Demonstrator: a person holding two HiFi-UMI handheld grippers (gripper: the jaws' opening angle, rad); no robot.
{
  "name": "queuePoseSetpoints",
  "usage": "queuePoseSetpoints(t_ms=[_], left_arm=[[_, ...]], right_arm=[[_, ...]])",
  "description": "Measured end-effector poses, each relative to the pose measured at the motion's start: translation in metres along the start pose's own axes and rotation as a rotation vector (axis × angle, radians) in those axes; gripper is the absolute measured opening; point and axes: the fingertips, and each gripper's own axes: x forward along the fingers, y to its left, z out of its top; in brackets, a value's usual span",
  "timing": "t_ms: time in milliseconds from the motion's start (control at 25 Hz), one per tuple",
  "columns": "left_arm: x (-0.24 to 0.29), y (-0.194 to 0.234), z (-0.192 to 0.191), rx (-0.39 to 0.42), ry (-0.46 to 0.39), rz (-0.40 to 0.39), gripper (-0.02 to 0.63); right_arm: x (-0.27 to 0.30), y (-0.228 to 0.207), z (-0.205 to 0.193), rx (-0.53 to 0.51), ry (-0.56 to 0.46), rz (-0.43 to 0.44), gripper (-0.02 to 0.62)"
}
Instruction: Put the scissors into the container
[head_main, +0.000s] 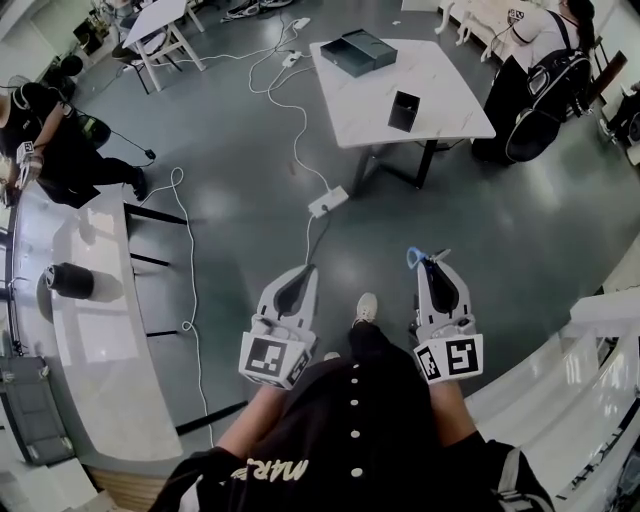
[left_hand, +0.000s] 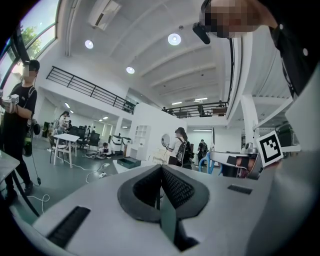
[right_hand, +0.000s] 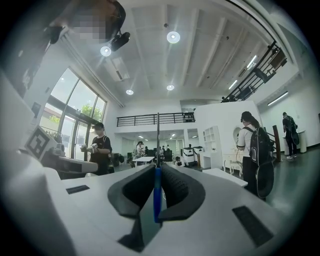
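Blue-handled metal scissors (right_hand: 157, 194) clamped in right gripper (head_main: 437, 265); left gripper (left_hand: 161, 174) pressed shut, empty; black square container (head_main: 404, 110) well apart.

Head looks down; gripper views level.

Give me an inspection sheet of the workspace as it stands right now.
Surface: white table ahead, mostly bare.
Job's things: blue-handled scissors in the right tongs; black container upright on the table.
Clutter: dark flat box at the table's far end.
Grippers: left tongs shut, empty; right tongs shut on the scissors.
Cables: white cable and power strip on the floor before the table.
Surroundings: person with backpack beside the table; another person at left; white counter.
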Motion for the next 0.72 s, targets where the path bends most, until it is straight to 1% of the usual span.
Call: queuePoseSetpoints(t_ms=[160, 320, 720], left_arm=[[0.034, 0.009, 0.006, 0.004, -0.001, -0.002, 0.026], [0.062, 0.018, 0.012, 0.013, 0.004, 0.016, 0.026], [0.124, 0.034, 0.012, 0.010, 0.027, 0.040, 0.026]], right_arm=[[0.028, -0.020, 0.002, 0.002, -0.003, 0.005, 0.052], [0.053, -0.040, 0.002, 0.007, 0.000, 0.007, 0.052], [0.104, -0.086, -0.002, 0.028, 0.009, 0.027, 0.052]])
